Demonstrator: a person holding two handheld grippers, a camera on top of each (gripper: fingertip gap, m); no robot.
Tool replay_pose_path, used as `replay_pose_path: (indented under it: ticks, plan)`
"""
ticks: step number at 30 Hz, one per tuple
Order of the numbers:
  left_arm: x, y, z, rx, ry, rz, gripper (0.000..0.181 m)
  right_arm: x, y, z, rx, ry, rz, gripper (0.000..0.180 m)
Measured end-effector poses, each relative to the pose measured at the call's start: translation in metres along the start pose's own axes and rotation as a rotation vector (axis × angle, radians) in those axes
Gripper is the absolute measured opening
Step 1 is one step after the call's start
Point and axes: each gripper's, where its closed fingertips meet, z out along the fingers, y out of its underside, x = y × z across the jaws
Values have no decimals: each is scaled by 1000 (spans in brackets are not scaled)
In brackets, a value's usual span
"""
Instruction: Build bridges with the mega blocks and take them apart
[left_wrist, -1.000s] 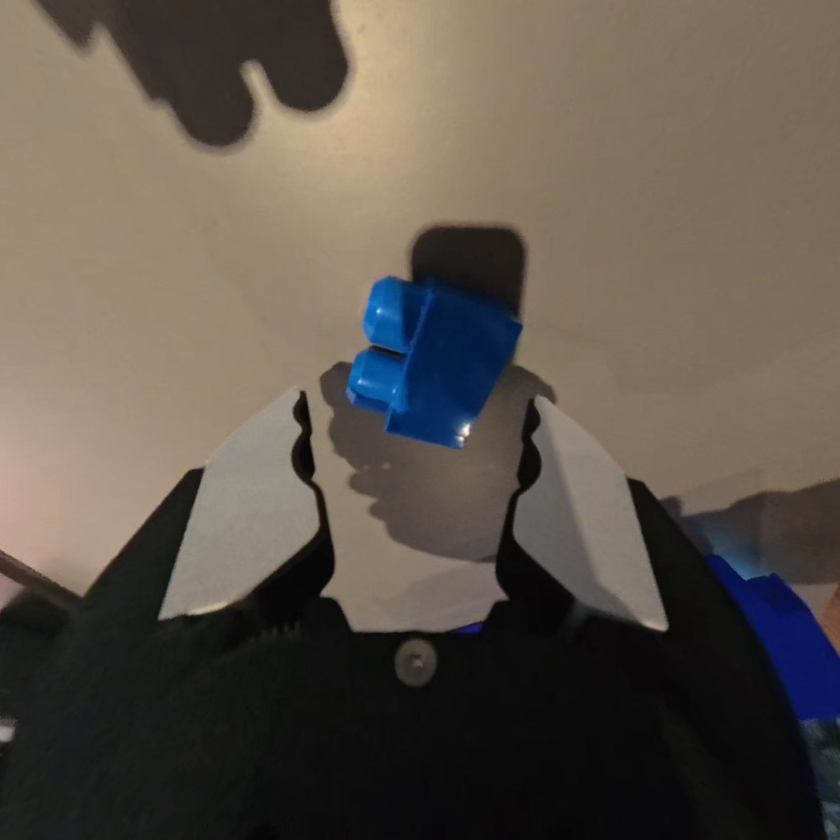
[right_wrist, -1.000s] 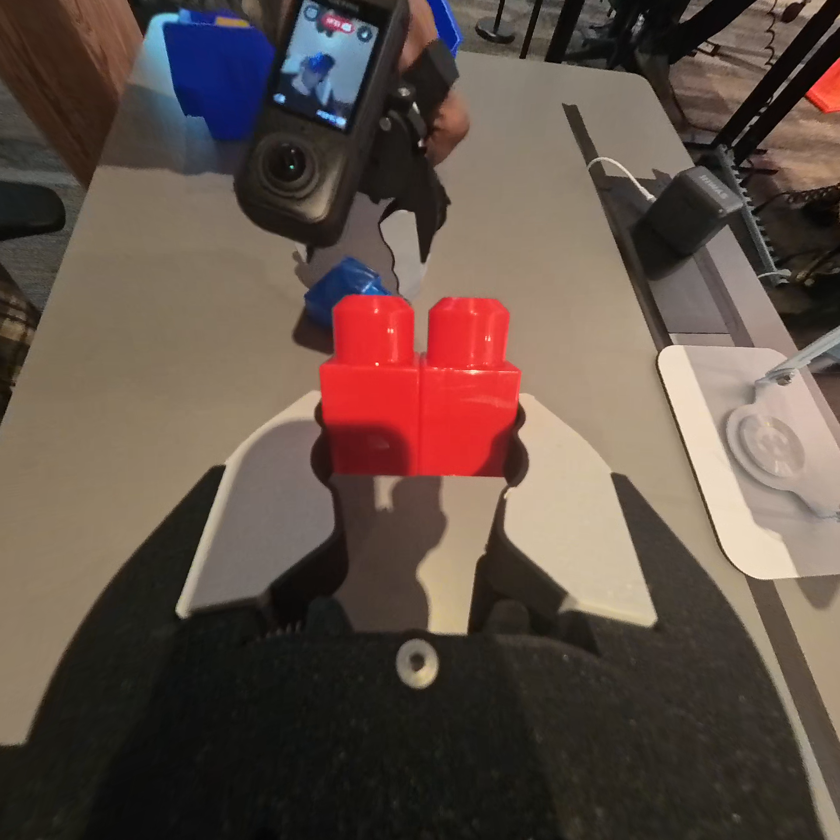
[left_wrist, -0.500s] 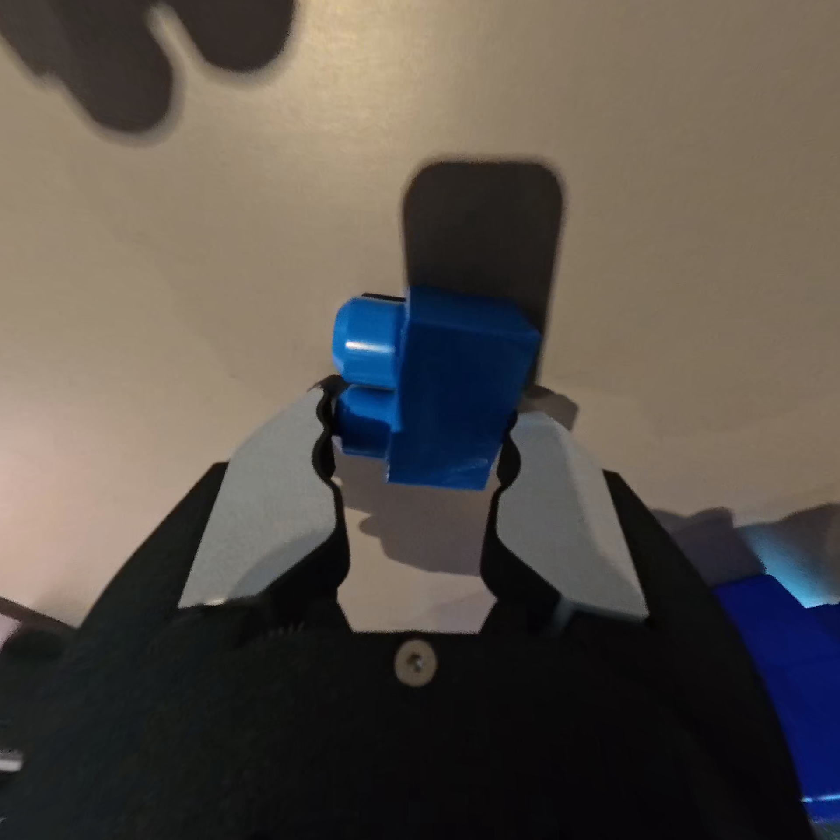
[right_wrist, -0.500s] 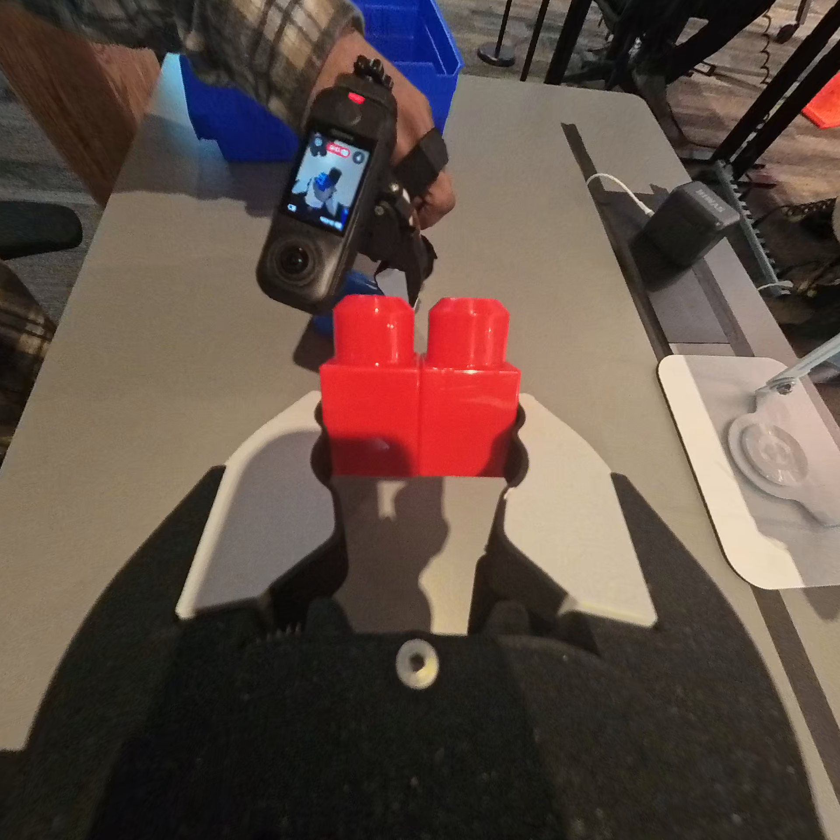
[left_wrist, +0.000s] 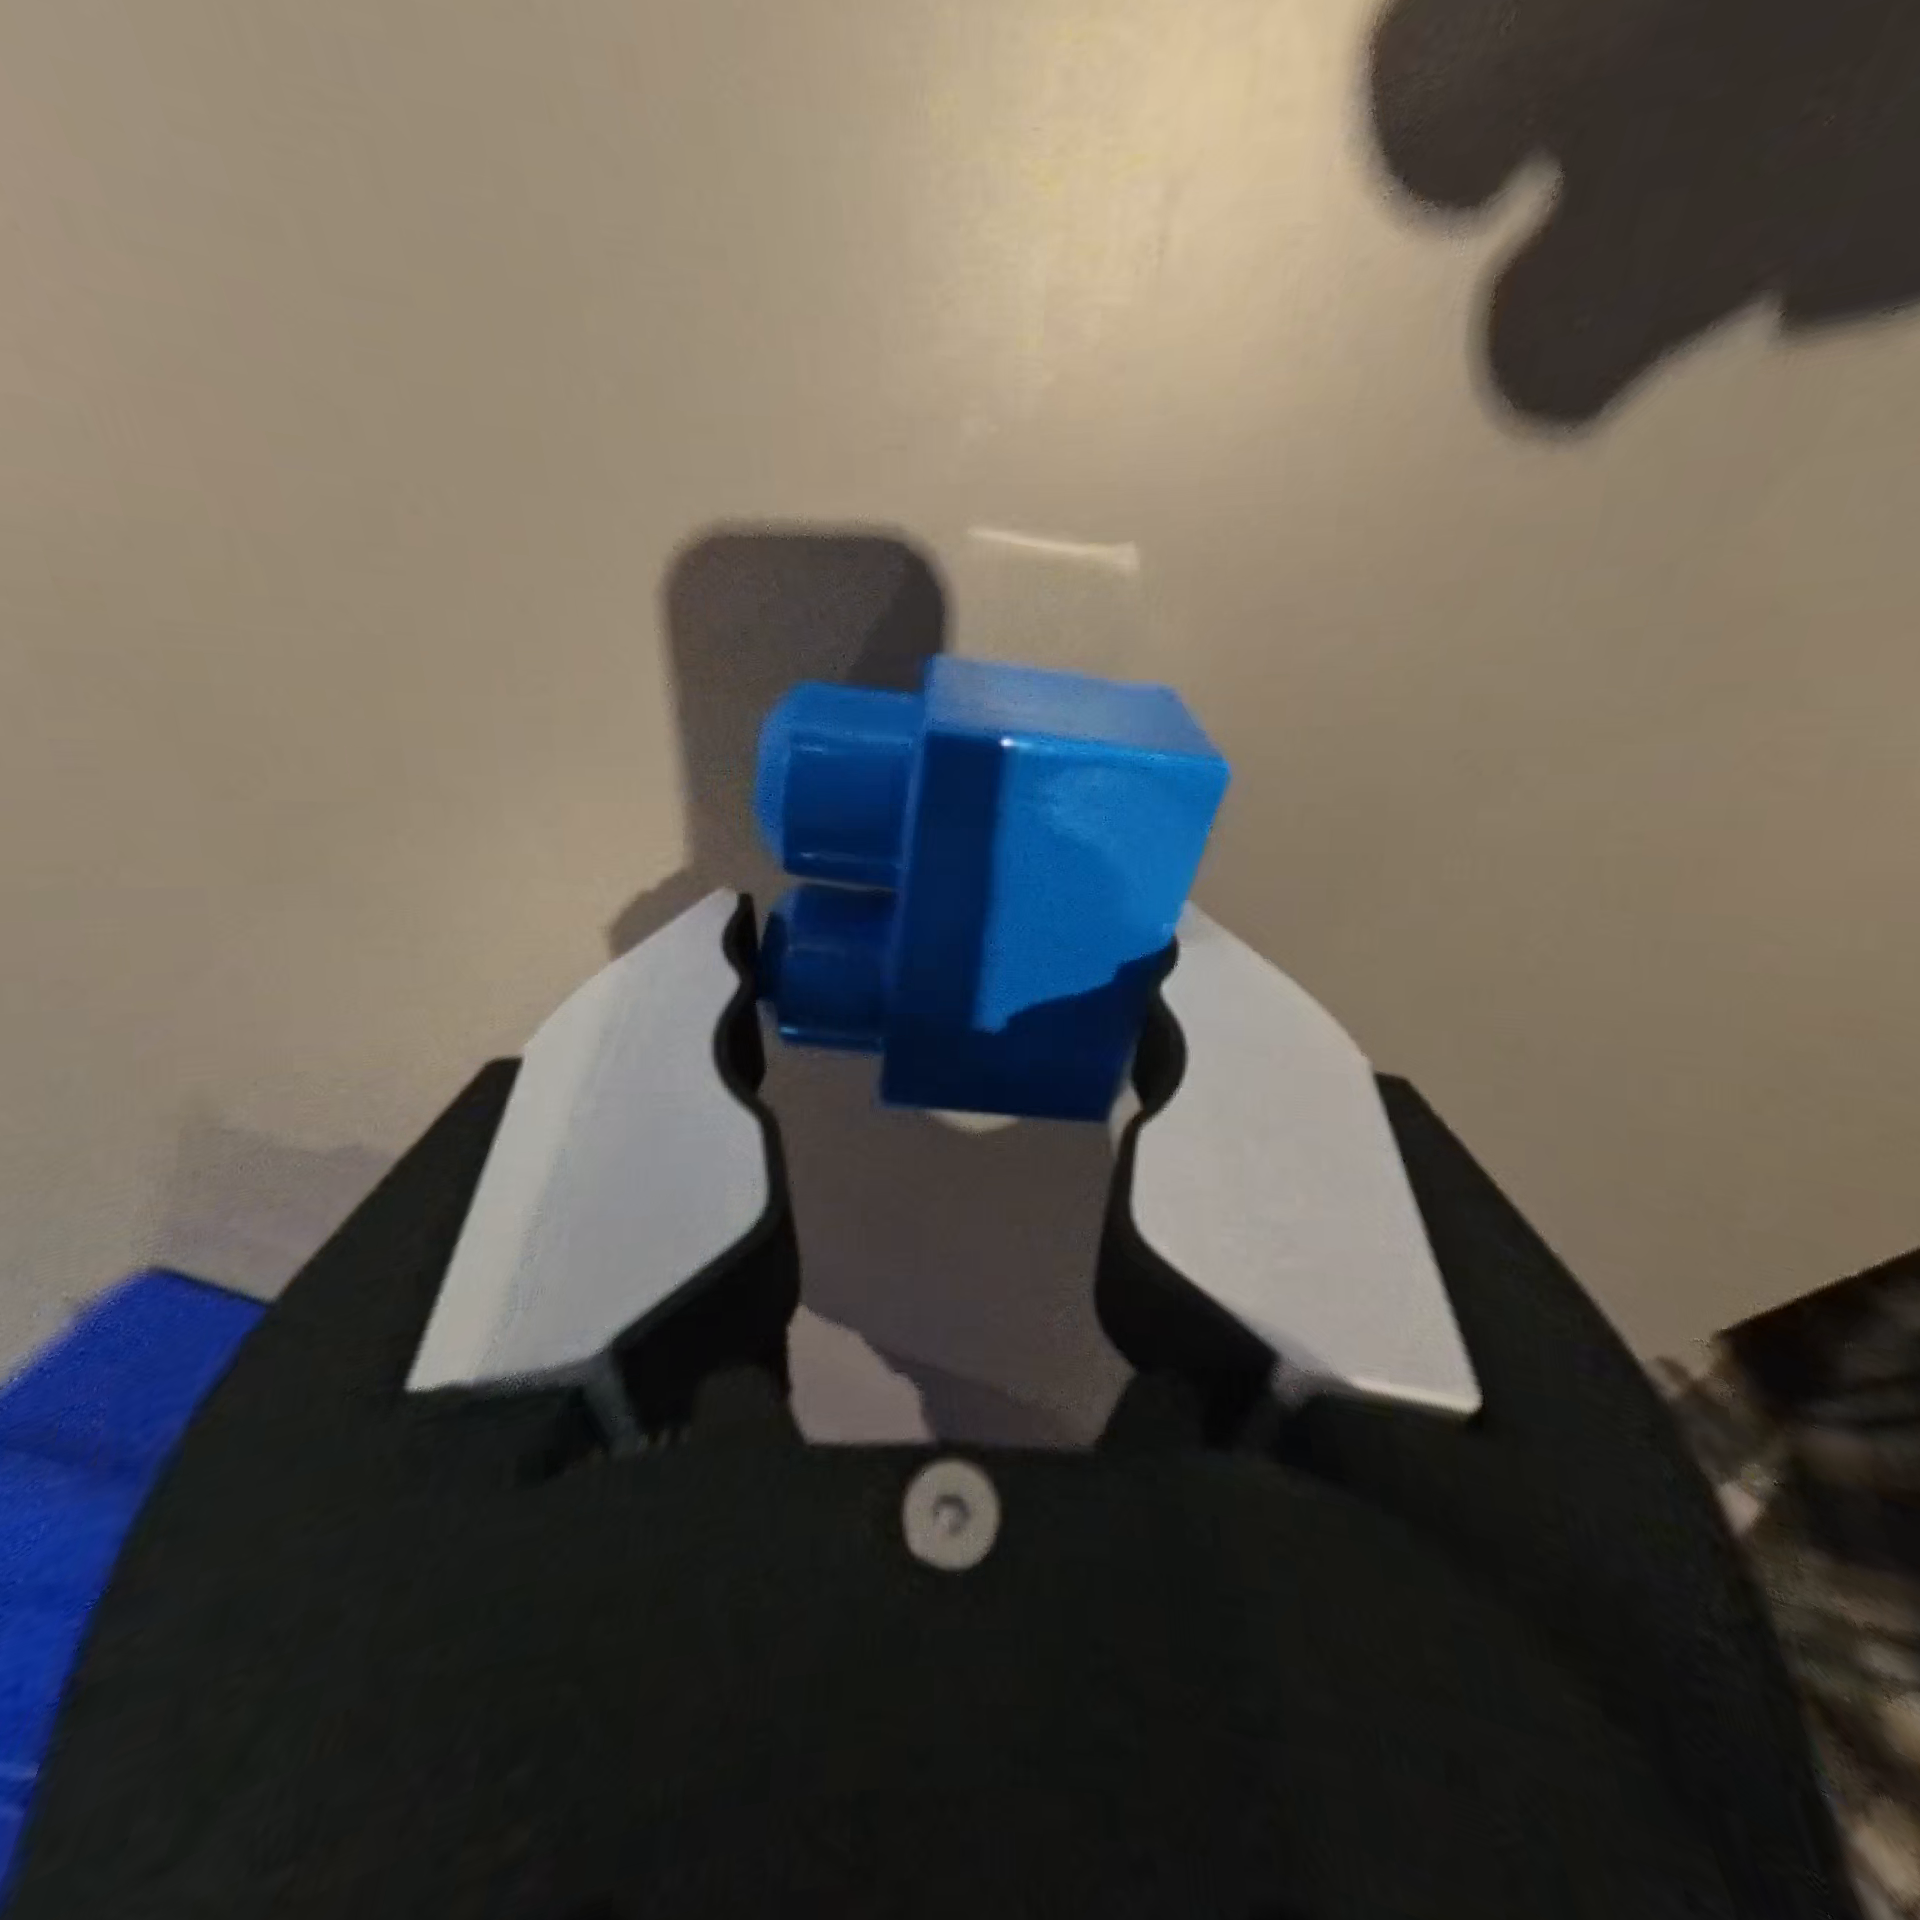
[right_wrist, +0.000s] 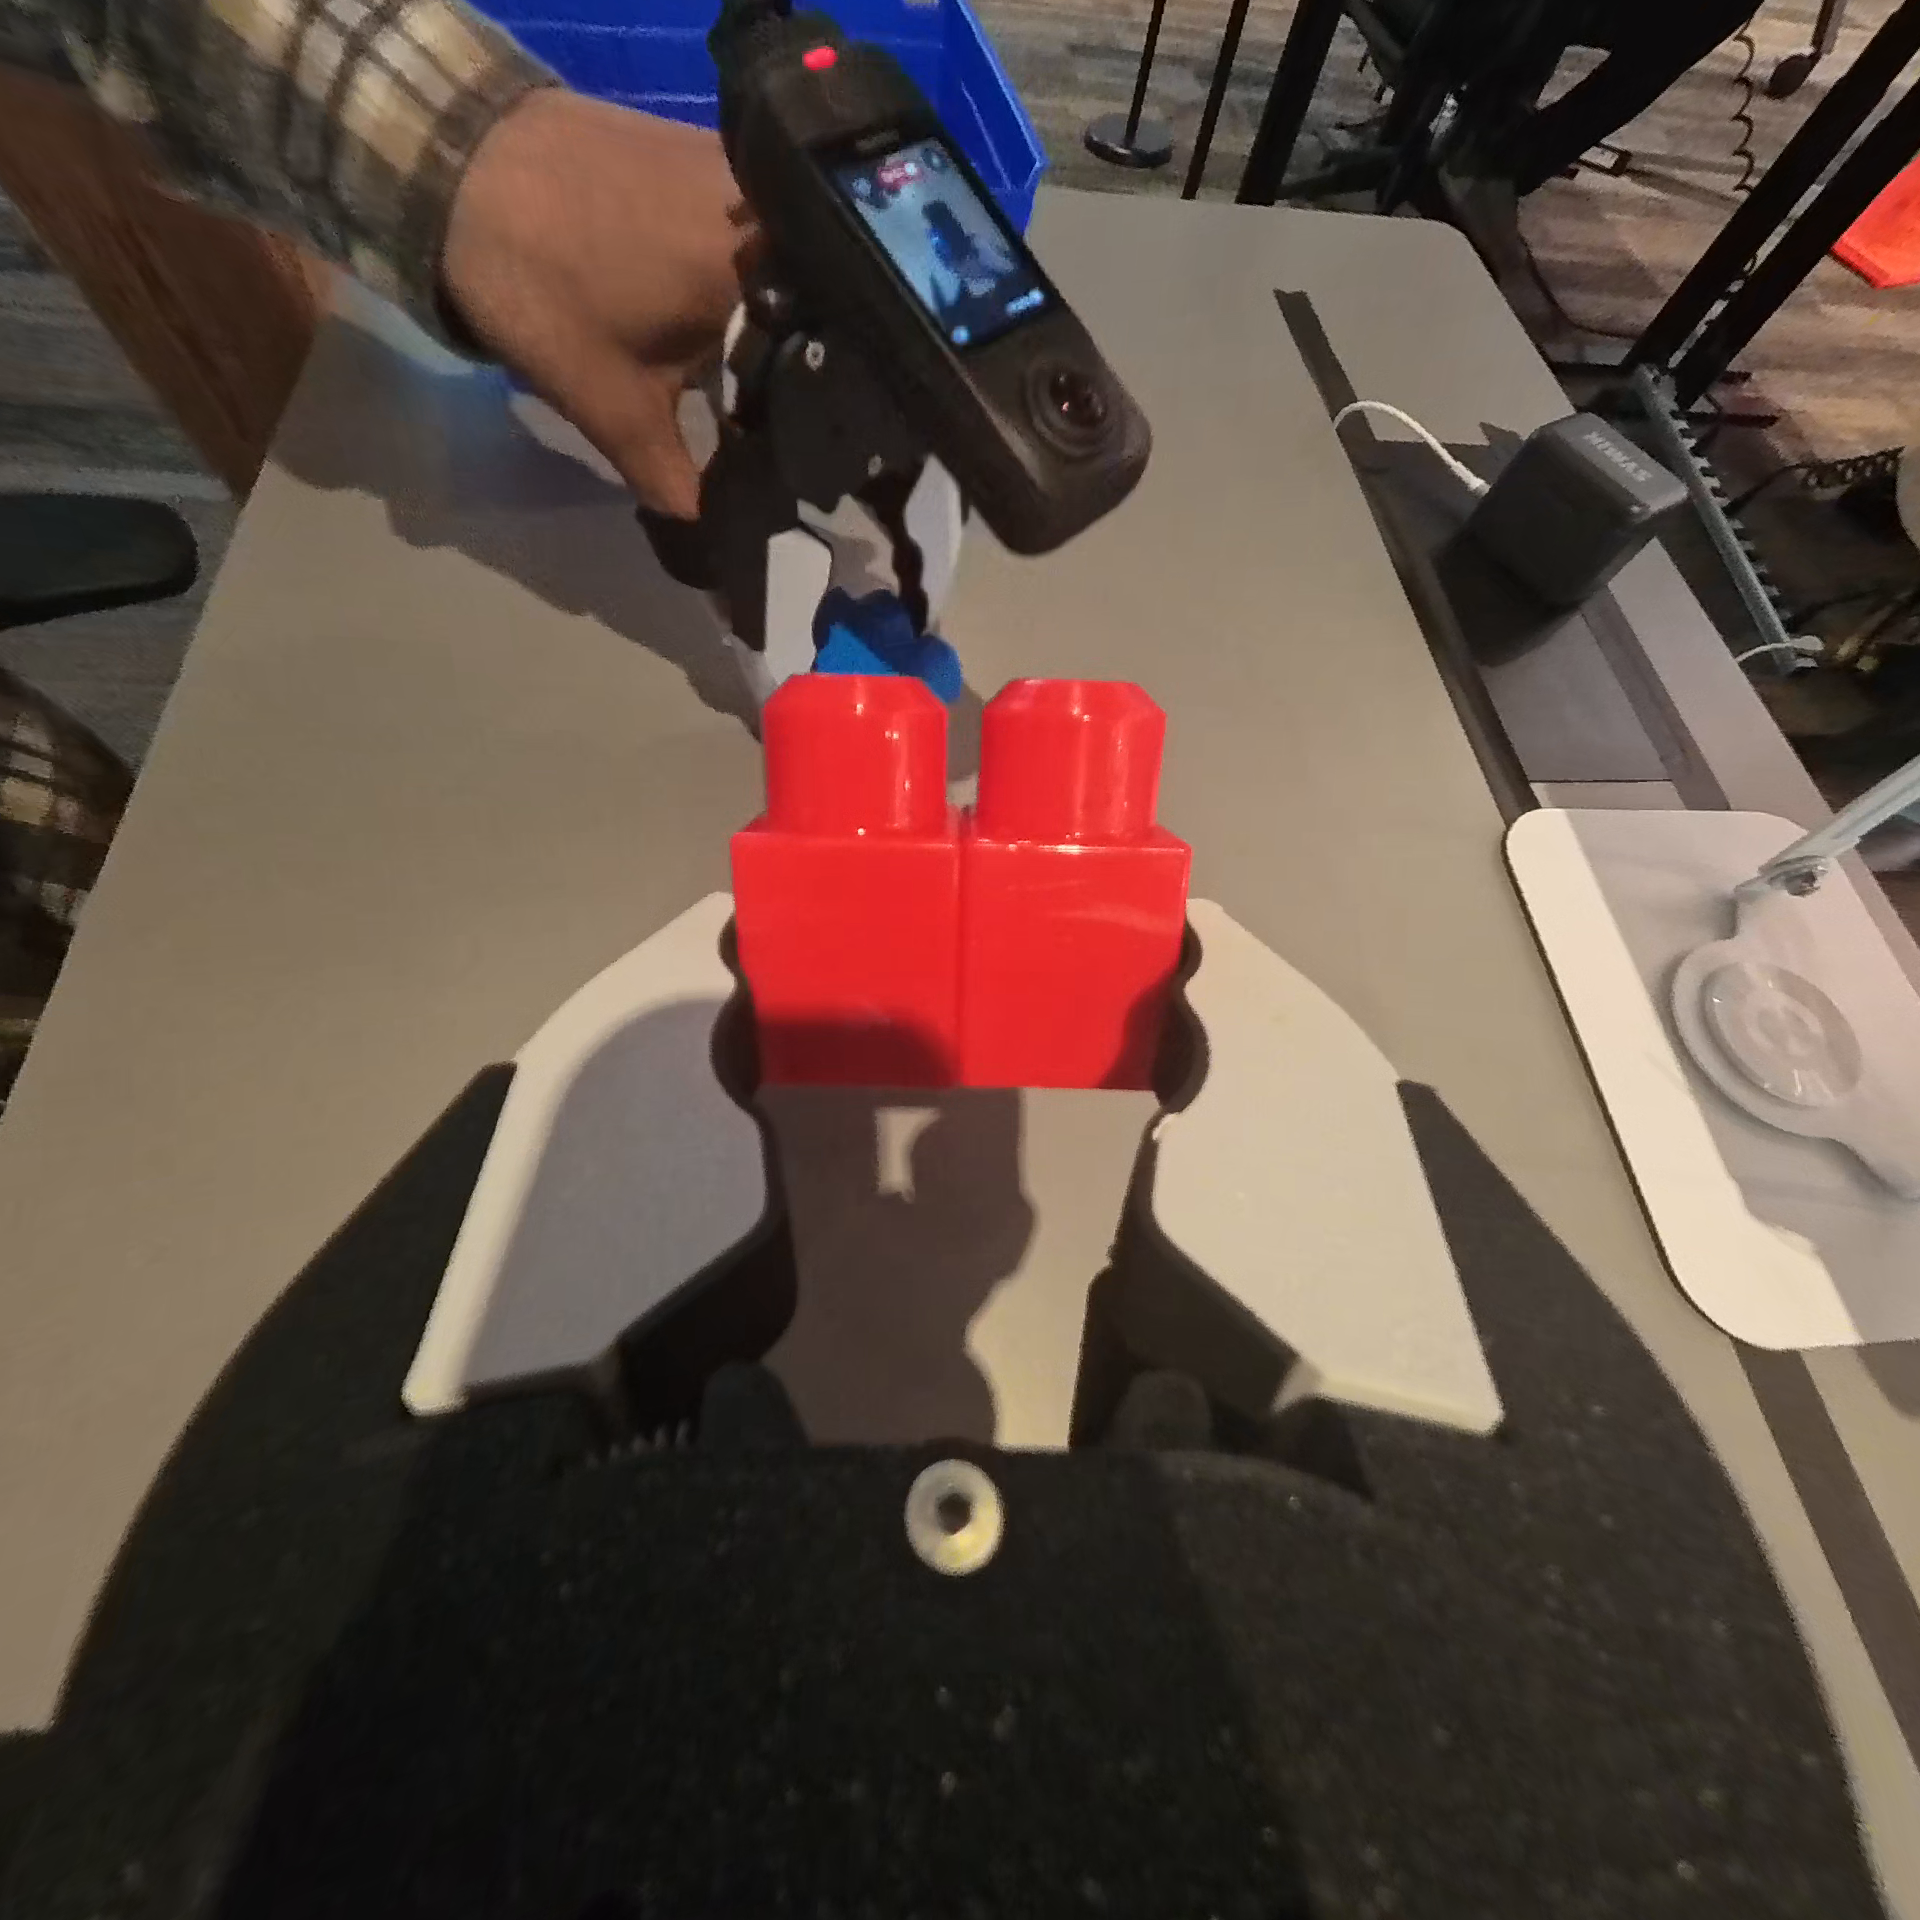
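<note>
The dark charger block (right_wrist: 1558, 520) at the right edge of the grey surface (right_wrist: 416, 831) carries pale lettering on its top, and the small screen of the camera (right_wrist: 935, 270) mounted on the left hand-held gripper (right_wrist: 842, 582) shows a live picture with tiny icons. The right hand-held gripper (right_wrist: 961, 997) is closed on the red block (right_wrist: 961, 935), pinching its two side walls; the block lies with its two studs pointing away from the camera, its long axis running across from finger to finger, above the middle of the surface. The left hand-held gripper (left_wrist: 951, 987) is clamped on the blue block (left_wrist: 1029, 883), which sits sideways between the fingers, studs pointing left, one finger against the lower stud and the other against the block's base end. In the right wrist view this gripper tilts down toward the surface just beyond the red block, with the blue block (right_wrist: 883, 649) at its tip. A hand (right_wrist: 592, 301) in a plaid sleeve (right_wrist: 260, 114) grips its handle from the left. A blue bin (right_wrist: 935, 94) stands at the far edge, and a white pad (right_wrist: 1662, 1091) lies to the right.
</note>
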Motion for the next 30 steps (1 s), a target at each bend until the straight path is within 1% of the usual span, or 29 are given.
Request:
replay_pose_path:
  ticks: [4, 7, 10, 13, 16, 18, 19, 22, 24, 27, 28, 30]
  plan:
    - [7, 4, 8, -2, 63, -148, 70, -2, 0, 2, -5, -5, -5, 75]
    - [14, 5, 14, -8, 123, -206, 71, -3, -1, 4, -6, -10, -11, 75]
    - [18, 5, 17, 0, 158, -213, 71, -4, -2, 3, -1, -12, -17, 74]
    - [19, 4, 16, 38, 162, -156, 83, -5, -4, 1, 13, -18, -17, 74]
    - [17, 8, 11, 83, 135, 0, 103, -6, -6, -3, 27, -19, -24, 74]
    - [11, 7, 0, 148, 86, 157, 120, -7, -8, -6, 38, -20, -28, 74]
    - [5, 5, -8, 187, 43, 247, 122, -6, -9, -7, 48, -20, -28, 74]
    - [-1, -3, -33, 323, -32, 554, 120, -7, -13, -11, 80, -30, -26, 75]
    - [8, -3, -41, 371, 1, 733, 118, -8, -15, -12, 92, -38, -31, 74]
    - [21, 0, -38, 371, 60, 948, 105, -9, -16, -13, 99, -41, -35, 74]
    - [22, 1, -35, 351, 66, 996, 100, -10, -17, -14, 107, -50, -36, 74]
    - [24, 1, -31, 326, 84, 1066, 97, -12, -19, -15, 127, -65, -30, 74]
